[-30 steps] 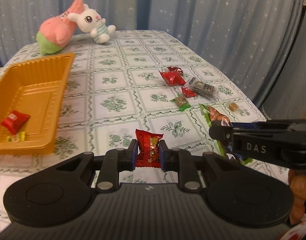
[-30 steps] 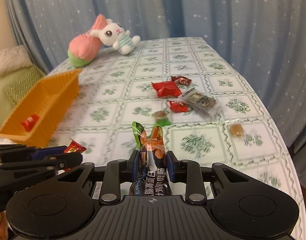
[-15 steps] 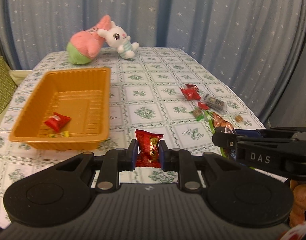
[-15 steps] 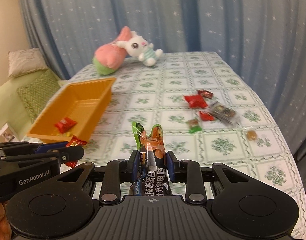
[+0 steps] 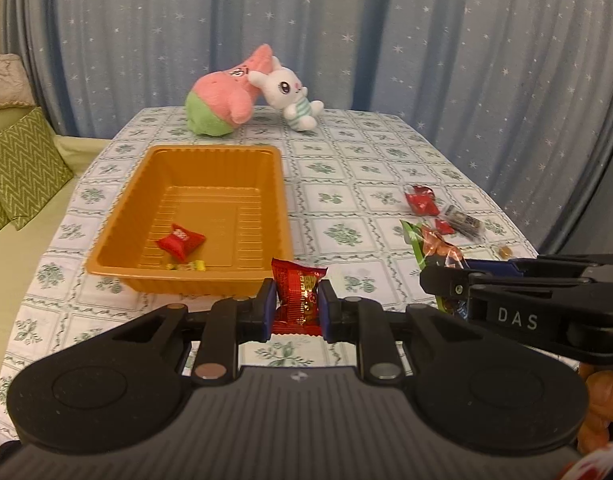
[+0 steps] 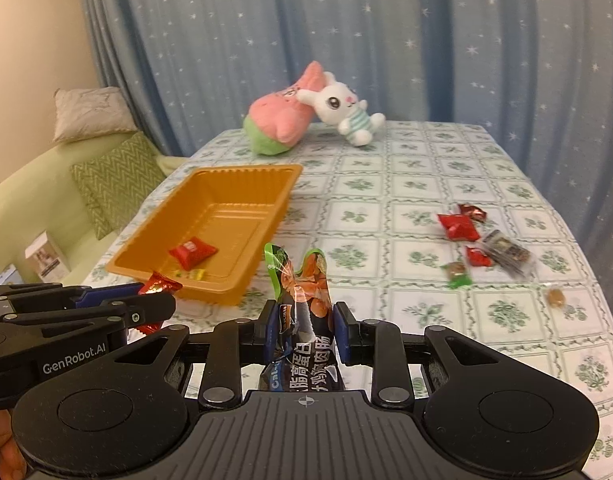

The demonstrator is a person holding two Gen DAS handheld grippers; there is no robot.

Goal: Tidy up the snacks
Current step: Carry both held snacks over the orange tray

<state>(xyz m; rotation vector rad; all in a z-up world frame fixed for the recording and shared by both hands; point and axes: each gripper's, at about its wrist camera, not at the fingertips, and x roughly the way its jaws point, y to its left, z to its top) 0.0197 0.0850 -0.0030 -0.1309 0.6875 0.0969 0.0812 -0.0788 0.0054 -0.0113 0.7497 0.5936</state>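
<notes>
My left gripper (image 5: 294, 304) is shut on a red snack packet (image 5: 298, 294), held above the table just in front of the orange tray (image 5: 118, 268). The tray holds a red packet (image 5: 180, 240) and a small yellow candy (image 5: 190, 266). My right gripper (image 6: 305, 328) is shut on a long sausage snack pack (image 6: 302, 300) with a green top, to the right of the tray (image 6: 282, 204). Several loose snacks (image 6: 458, 227) lie on the table's right side. The left gripper also shows in the right wrist view (image 6: 154, 300).
Two plush toys, a pink one (image 5: 226, 96) and a white rabbit (image 5: 290, 96), lie at the table's far end before a blue curtain. A green sofa with cushions (image 5: 22, 172) stands left of the table. The table's right edge runs near the loose snacks.
Both grippers have risen and swung left, holding their snacks. The tray has come from the left edge toward the middle of both views, and the loose snacks have shifted right.
</notes>
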